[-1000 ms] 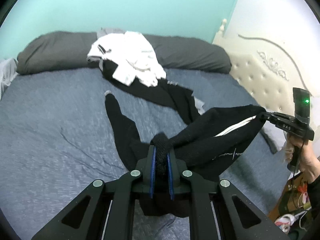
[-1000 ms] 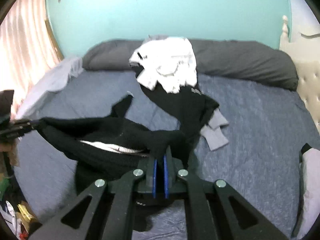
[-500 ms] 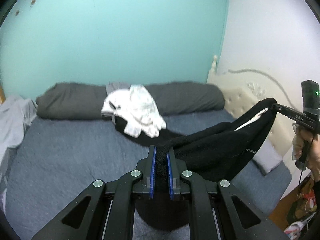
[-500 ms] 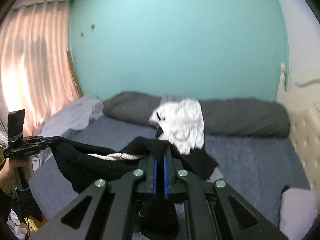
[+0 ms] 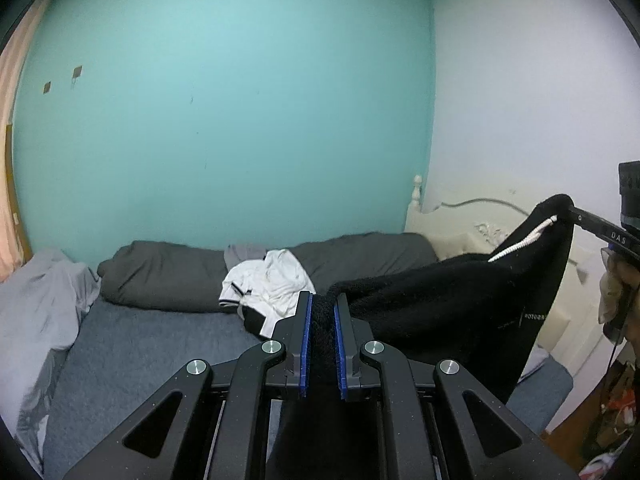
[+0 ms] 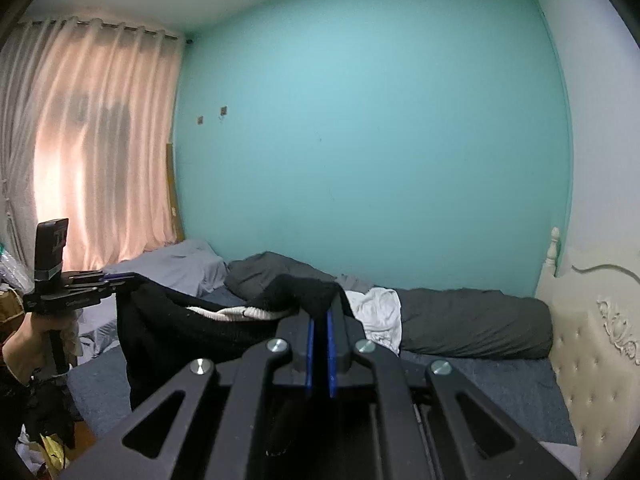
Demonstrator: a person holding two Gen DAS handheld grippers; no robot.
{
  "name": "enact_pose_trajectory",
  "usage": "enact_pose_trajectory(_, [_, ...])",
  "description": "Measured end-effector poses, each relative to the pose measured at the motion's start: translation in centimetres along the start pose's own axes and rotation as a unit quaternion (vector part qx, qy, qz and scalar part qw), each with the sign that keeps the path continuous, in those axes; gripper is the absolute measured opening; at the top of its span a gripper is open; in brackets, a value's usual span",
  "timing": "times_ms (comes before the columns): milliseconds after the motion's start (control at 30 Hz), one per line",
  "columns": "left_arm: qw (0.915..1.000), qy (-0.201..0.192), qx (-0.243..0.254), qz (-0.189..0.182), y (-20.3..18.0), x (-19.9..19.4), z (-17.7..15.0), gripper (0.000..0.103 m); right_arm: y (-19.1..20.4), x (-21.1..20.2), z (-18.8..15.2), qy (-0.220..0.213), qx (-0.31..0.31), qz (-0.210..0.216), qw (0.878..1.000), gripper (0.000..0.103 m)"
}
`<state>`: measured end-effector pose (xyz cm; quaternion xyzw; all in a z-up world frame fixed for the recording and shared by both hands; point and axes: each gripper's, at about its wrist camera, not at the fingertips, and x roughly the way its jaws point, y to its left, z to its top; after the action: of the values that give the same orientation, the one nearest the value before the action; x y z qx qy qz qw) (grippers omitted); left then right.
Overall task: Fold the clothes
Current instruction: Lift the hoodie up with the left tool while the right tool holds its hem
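Both grippers, left [image 5: 321, 312] and right [image 6: 319, 318], pinch the black drawstring garment [image 5: 460, 300] aloft; soft, limp, sagging between — best held at the corners.

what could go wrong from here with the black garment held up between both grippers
1. The left gripper and right gripper each pinch only a small bunch of the black knit garment; its hanging weight might slip it out of one grip.
2. The white drawstring cord dangles loose near the right gripper and may end up bunched inside a fold.
3. Laid down carelessly, the garment could land on the pile of white clothes on the grey-blue bed and tangle with it.
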<state>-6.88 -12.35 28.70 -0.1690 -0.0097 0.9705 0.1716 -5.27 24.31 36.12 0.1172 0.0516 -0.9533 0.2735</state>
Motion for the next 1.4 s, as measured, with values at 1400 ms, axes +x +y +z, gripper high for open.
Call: enact_pose_trajectory(1400, [0.9662,0.239,-0.092,0.032,9.9,27.6,-25.8,0.011,-6.7,25.7,-30.0,0.236,0.116,0.037,0.964,0.005])
